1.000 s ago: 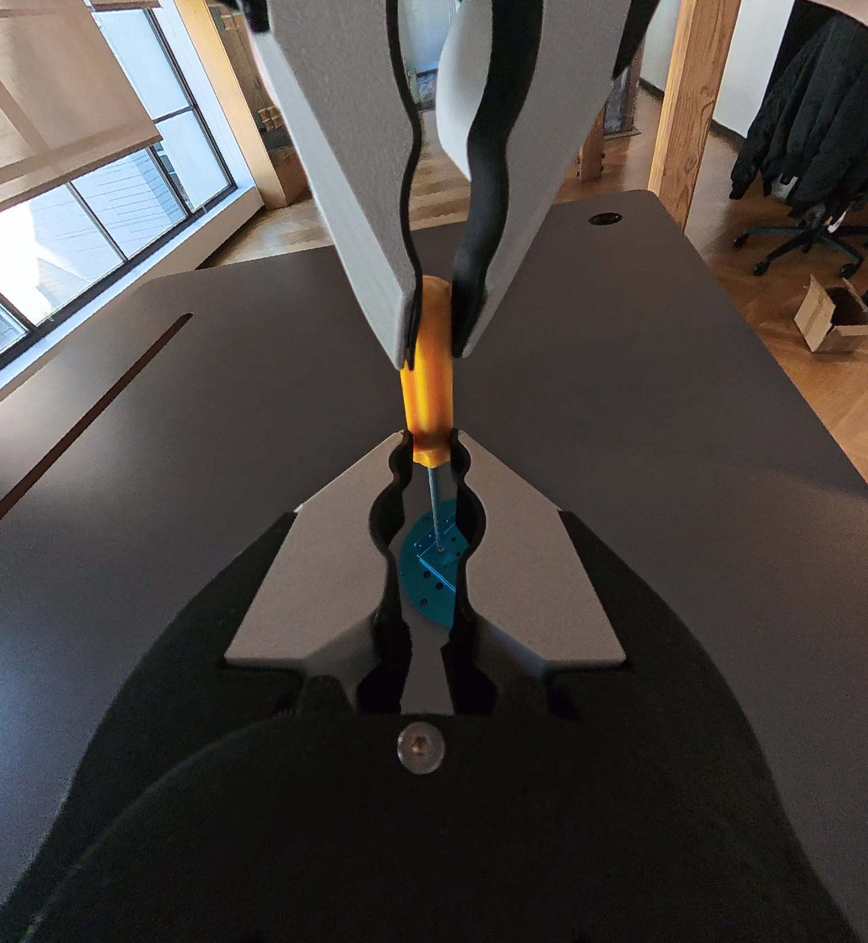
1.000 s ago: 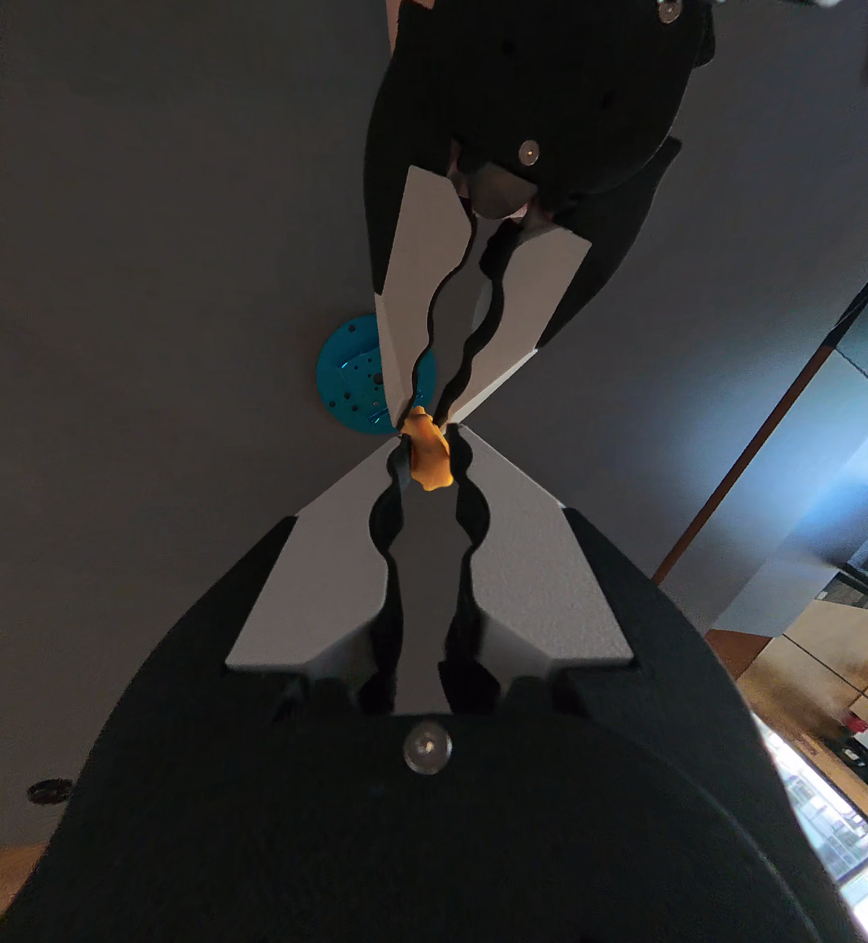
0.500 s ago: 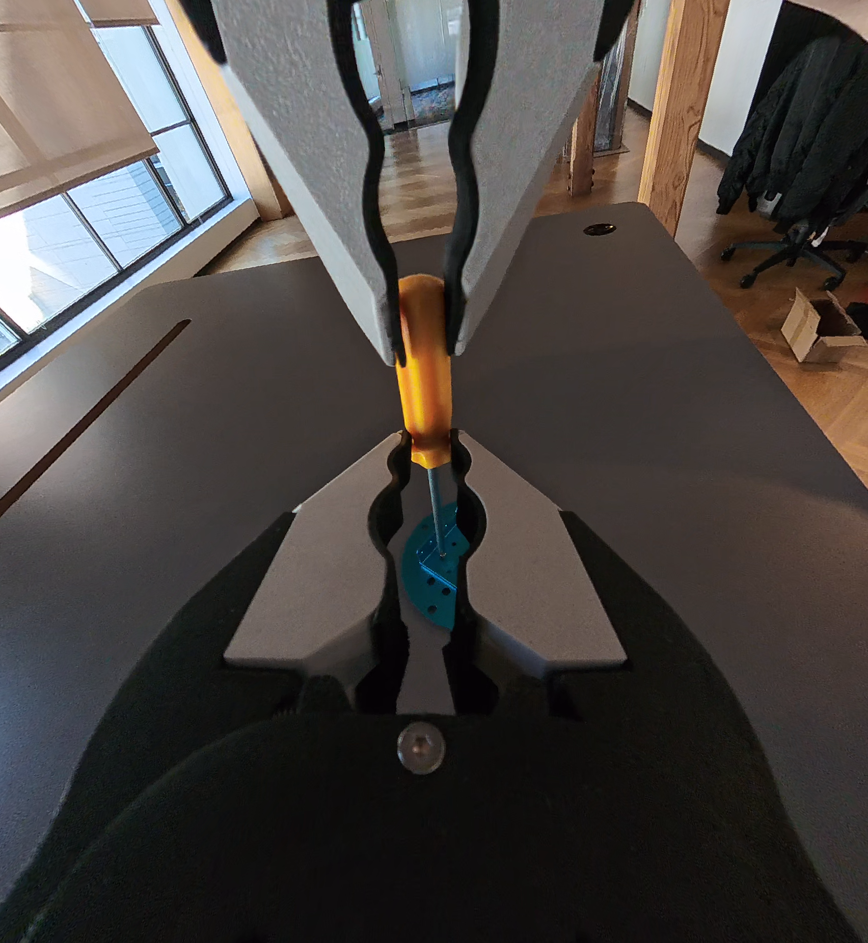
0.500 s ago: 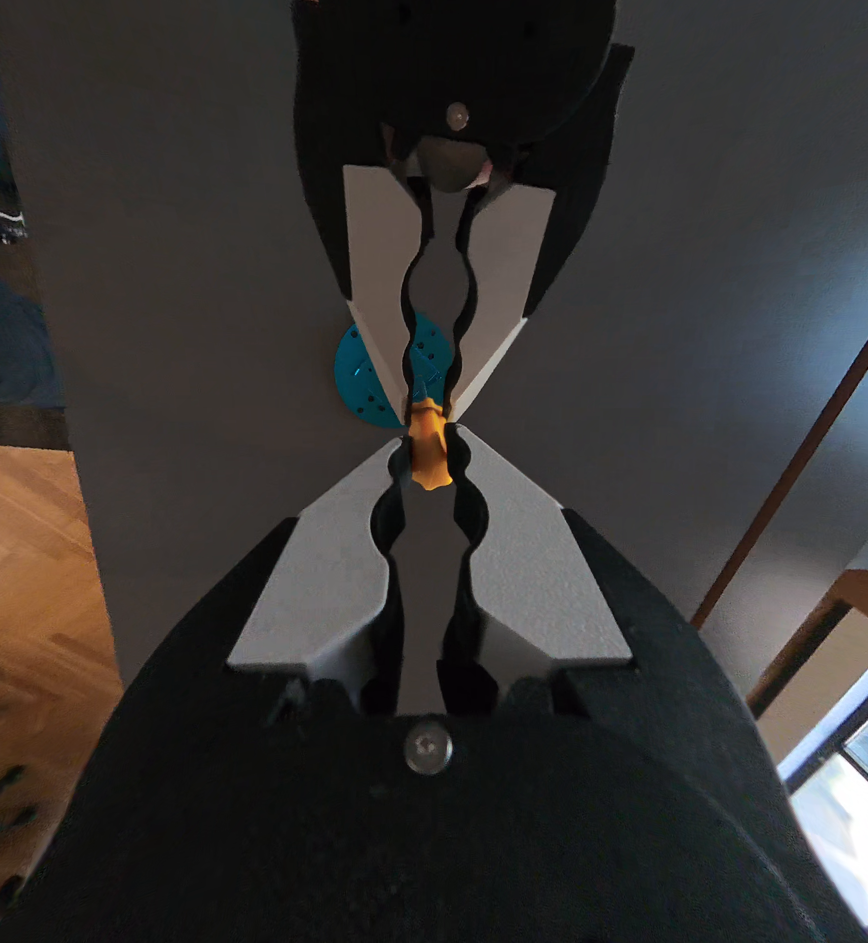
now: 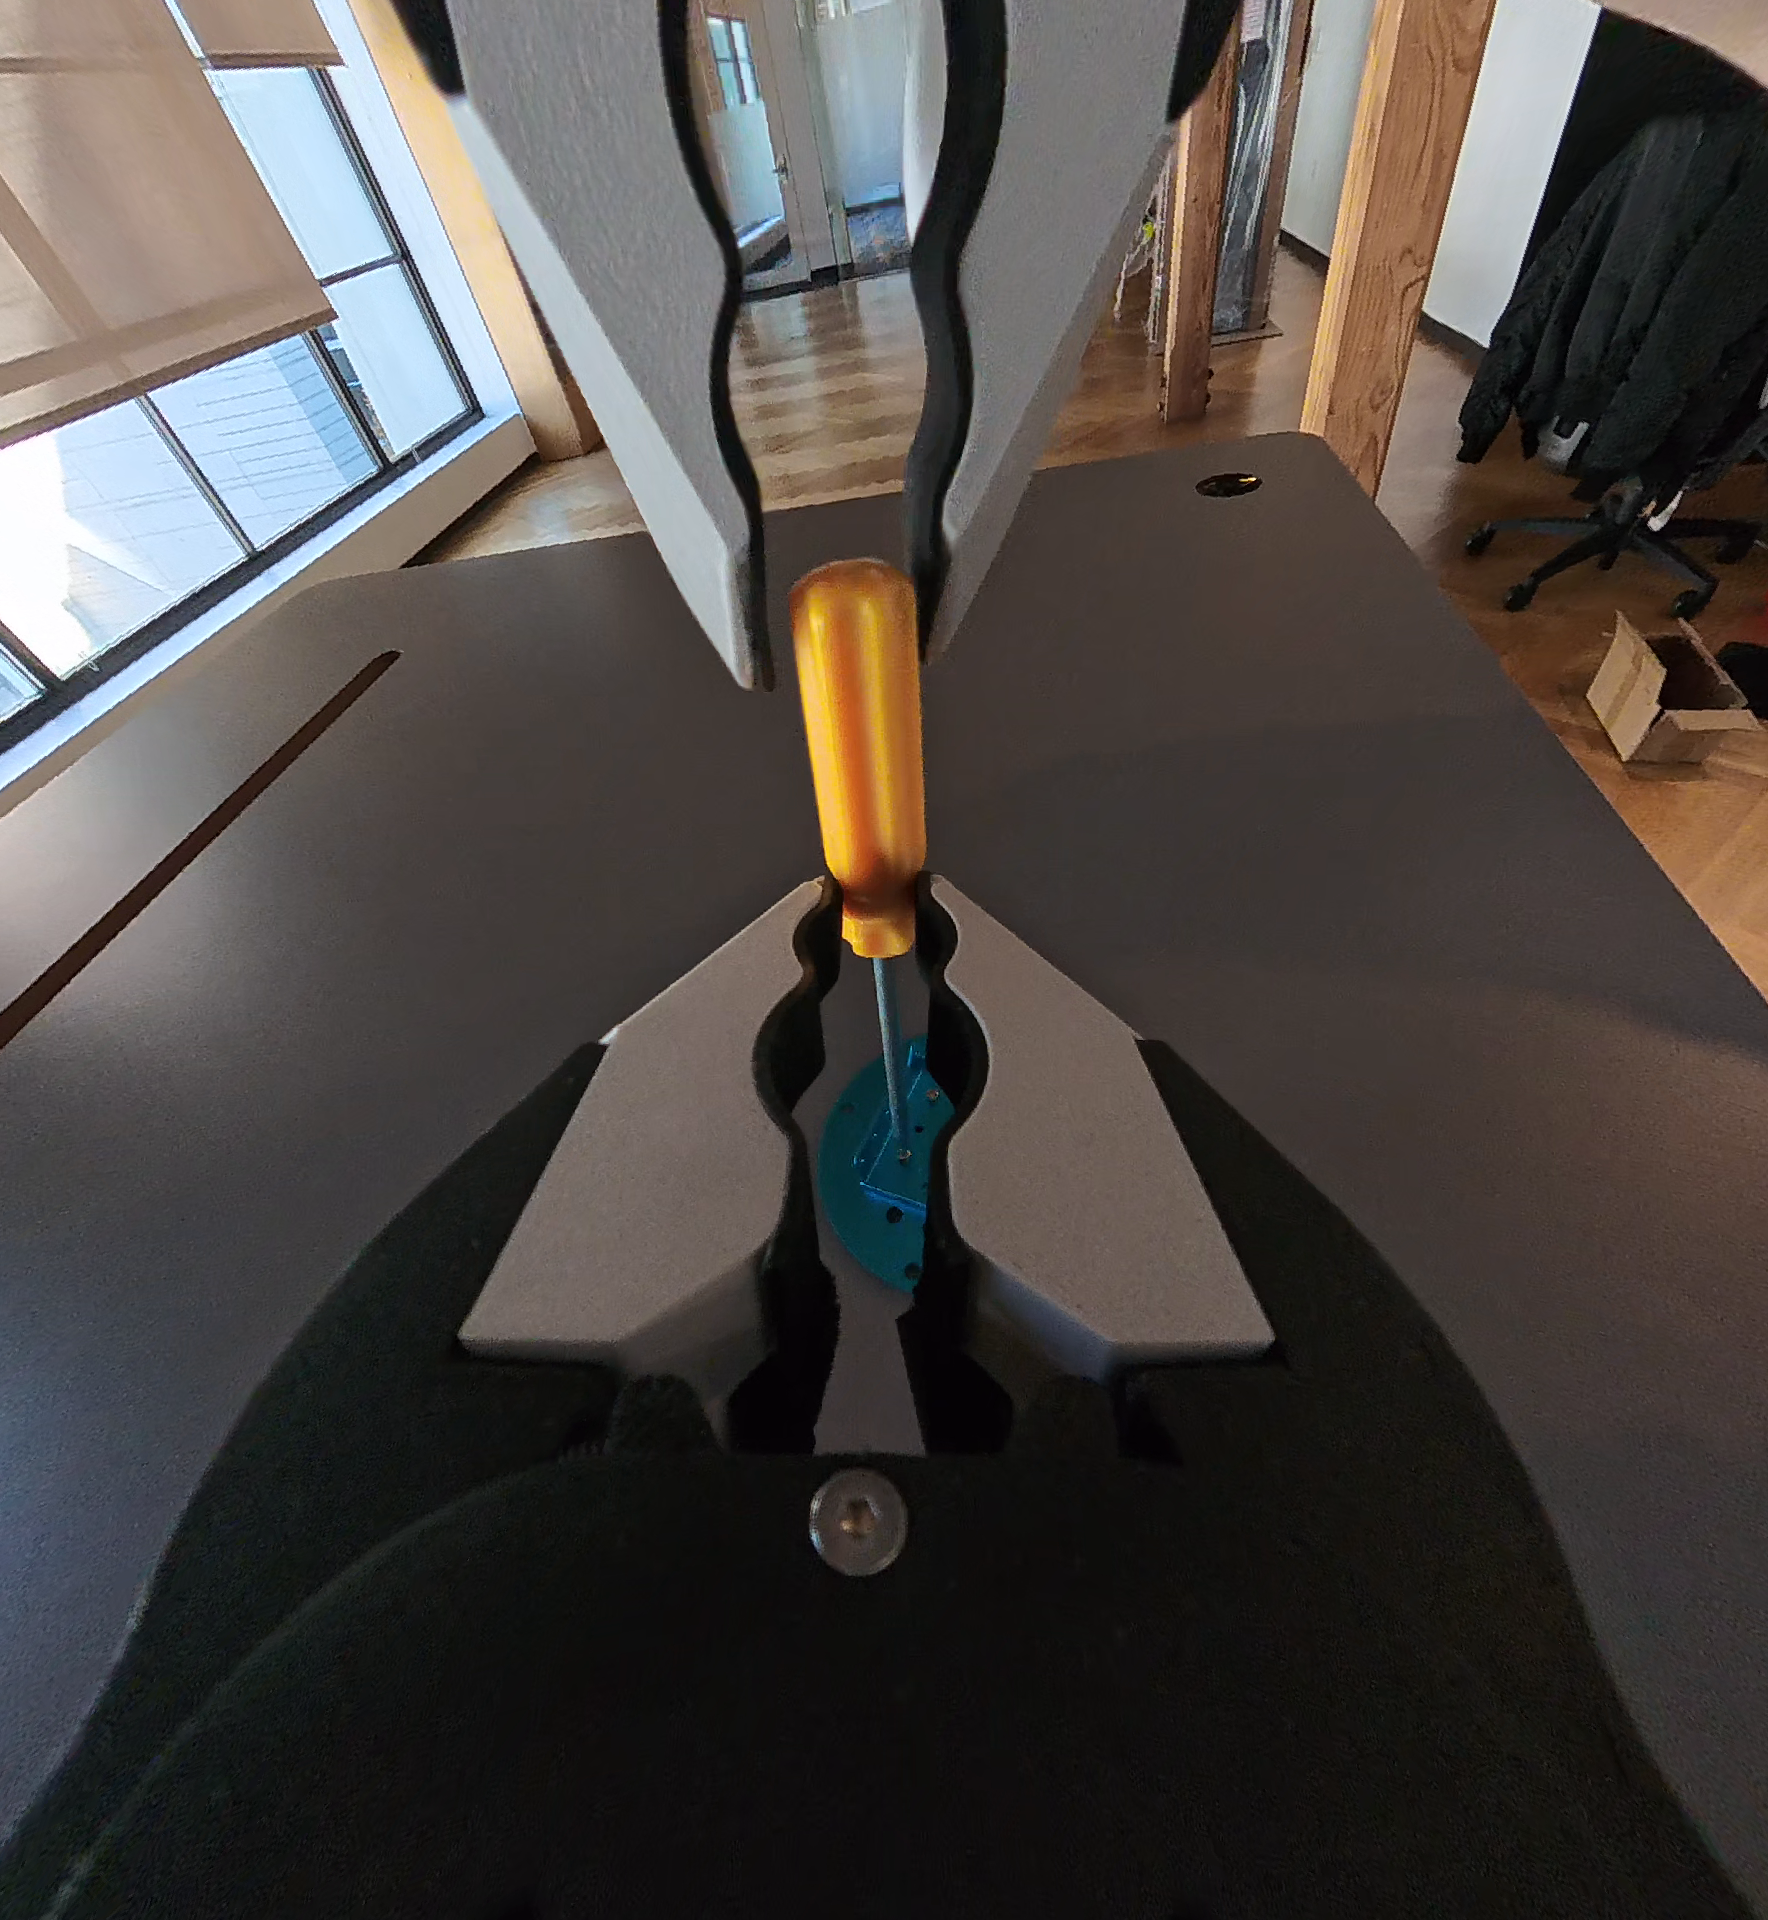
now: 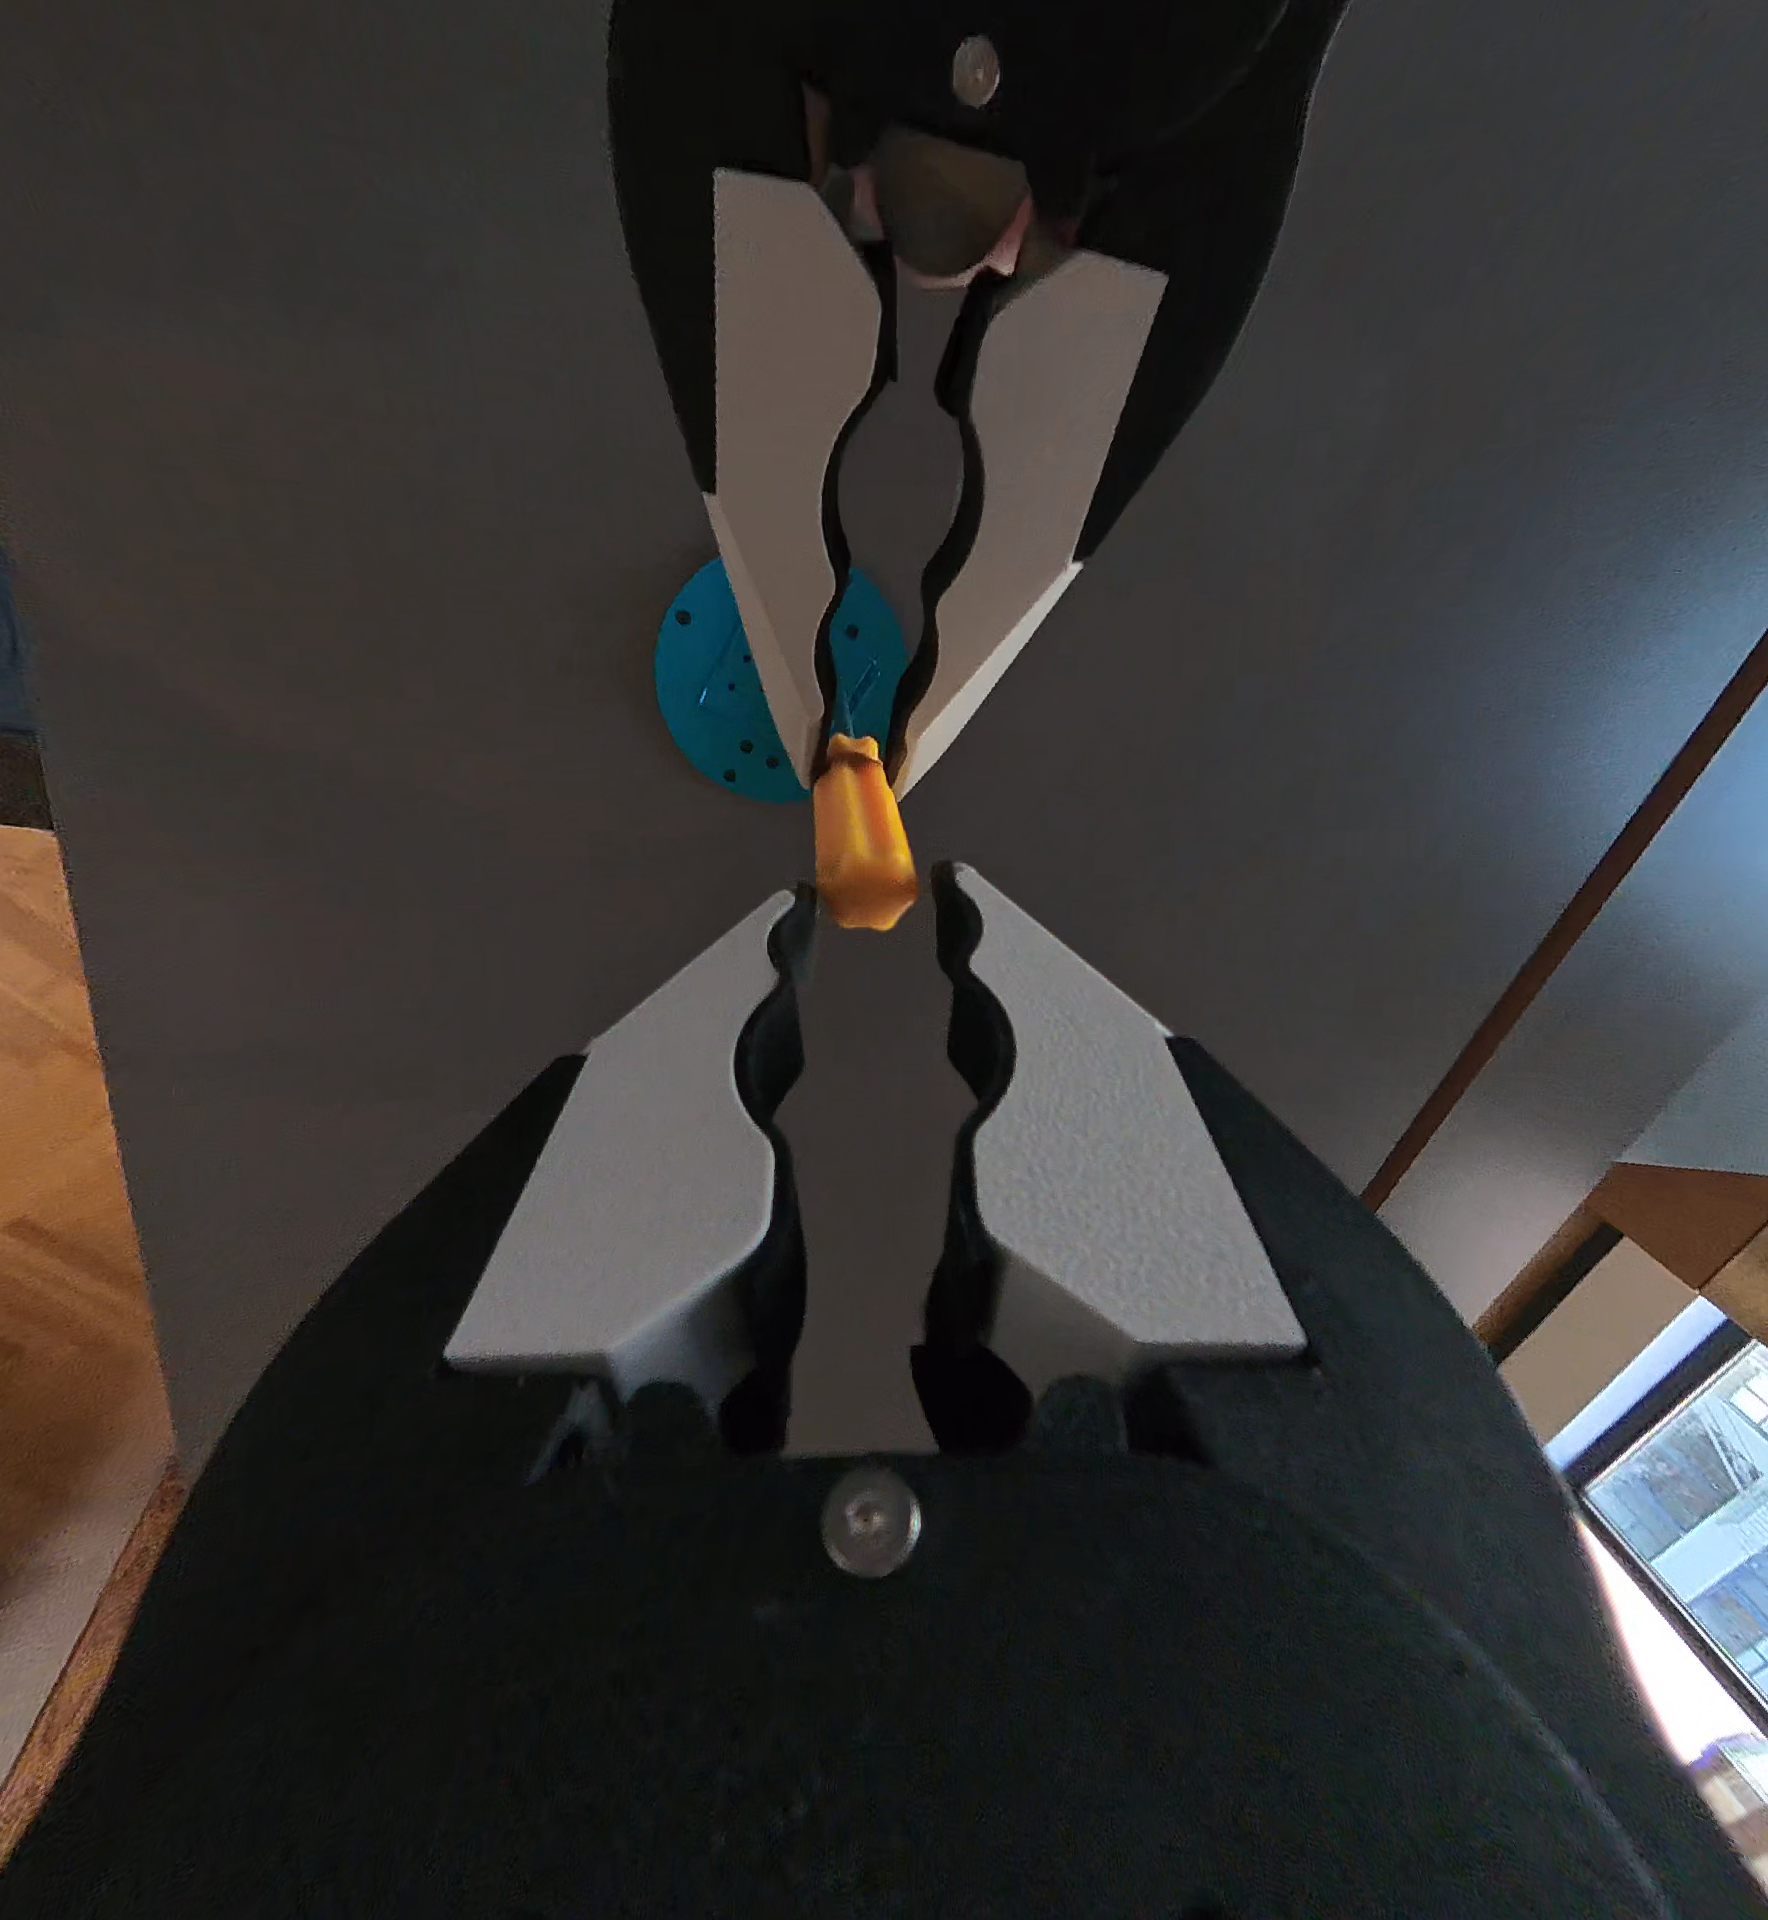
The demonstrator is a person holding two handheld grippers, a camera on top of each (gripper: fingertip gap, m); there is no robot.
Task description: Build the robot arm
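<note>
An orange-handled screwdriver [image 5: 856, 748] stands upright with its thin shaft tip on a teal round plate with holes [image 5: 878, 1169], which lies flat on the dark grey table [image 5: 1275, 935]. My left gripper [image 5: 875, 896] is shut on the lower collar of the handle. My right gripper [image 5: 838, 649] hangs down from above, open, its fingertips on either side of the handle's top with small gaps. In the right wrist view my right gripper [image 6: 872, 885] is open around the handle's end [image 6: 864, 844], the left gripper [image 6: 856, 756] pinches the handle below, and the teal plate [image 6: 703, 675] lies beneath.
The table has a long slot [image 5: 163, 852] at the left and a cable hole [image 5: 1230, 484] at the far right corner. Beyond it are windows, wooden posts [image 5: 1379, 229], hanging dark coats, an office chair [image 5: 1607, 540] and a cardboard box [image 5: 1659, 696] on the wood floor. The grippers' ends are close to 4 cm from one another.
My right gripper has turned about the handle's top and opened, letting go of it. The left gripper has kept its grip on the lower handle.
</note>
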